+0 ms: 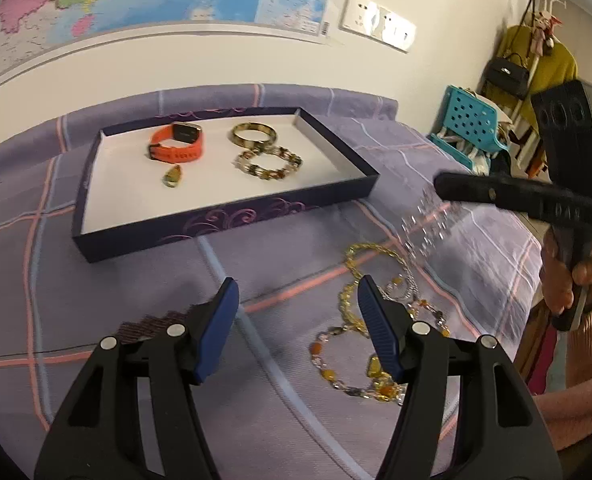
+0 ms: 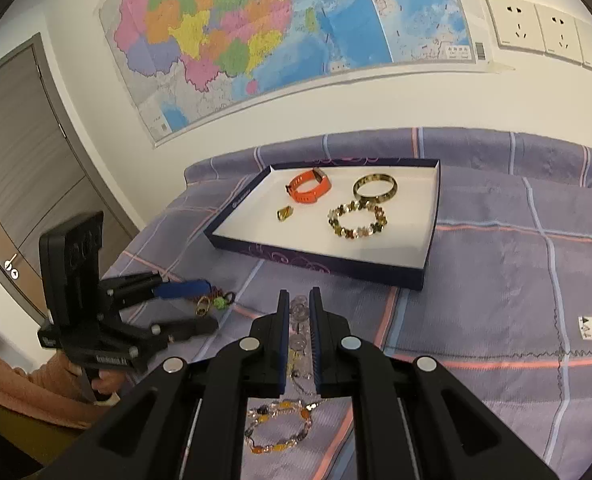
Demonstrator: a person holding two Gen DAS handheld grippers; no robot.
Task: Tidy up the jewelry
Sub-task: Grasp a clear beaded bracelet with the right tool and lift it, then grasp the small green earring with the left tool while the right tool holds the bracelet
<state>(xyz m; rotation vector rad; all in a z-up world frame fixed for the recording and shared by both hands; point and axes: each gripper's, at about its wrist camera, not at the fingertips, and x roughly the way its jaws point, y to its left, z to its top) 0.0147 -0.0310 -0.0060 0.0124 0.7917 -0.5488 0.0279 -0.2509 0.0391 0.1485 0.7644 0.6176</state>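
The right gripper (image 2: 299, 322) is pinching a clear crystal bracelet (image 2: 300, 312), which is dangling lengthwise between its fingers above the bedspread's (image 2: 496, 280) near edge. The left gripper (image 1: 296, 312) is hanging released nearby. The tray (image 2: 424, 264) is lying straight ahead, toward the far edge.

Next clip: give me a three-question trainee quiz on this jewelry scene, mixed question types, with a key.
1. True or false: the orange watch lies in the tray.
2. Which tool grips the clear bead bracelet? A: left tool B: right tool C: neither
3. Fill in: counting the watch, the tray holds ___ pieces.

Key: 1 true; 2 B; 3 four, namely the watch, the gold bangle, the flower bracelet and the pendant.
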